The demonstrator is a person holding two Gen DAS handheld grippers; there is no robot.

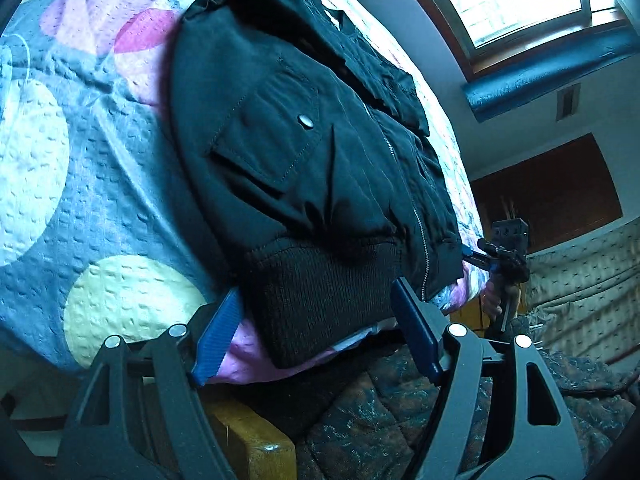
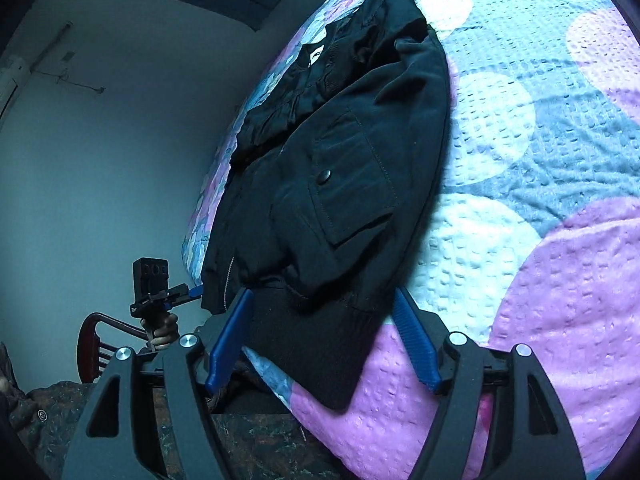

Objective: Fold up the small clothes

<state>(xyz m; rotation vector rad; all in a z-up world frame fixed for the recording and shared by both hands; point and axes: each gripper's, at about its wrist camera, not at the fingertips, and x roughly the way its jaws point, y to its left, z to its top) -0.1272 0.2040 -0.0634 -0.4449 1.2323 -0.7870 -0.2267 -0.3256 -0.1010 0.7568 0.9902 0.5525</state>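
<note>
A black jacket (image 1: 304, 152) lies flat on the quilt (image 1: 80, 168), its ribbed hem (image 1: 320, 292) at the quilt's near edge. The left gripper (image 1: 316, 336) stands wide open, its blue fingers (image 1: 218, 338) straddling one end of the hem without pressing it. The right gripper (image 2: 324, 340) is likewise wide open at the hem's other end, blue fingers (image 2: 416, 344) to either side of the cloth, gripping nothing. Each gripper shows in the other's view just off the hem's corner, with a hand (image 2: 164, 330) on its handle.
</note>
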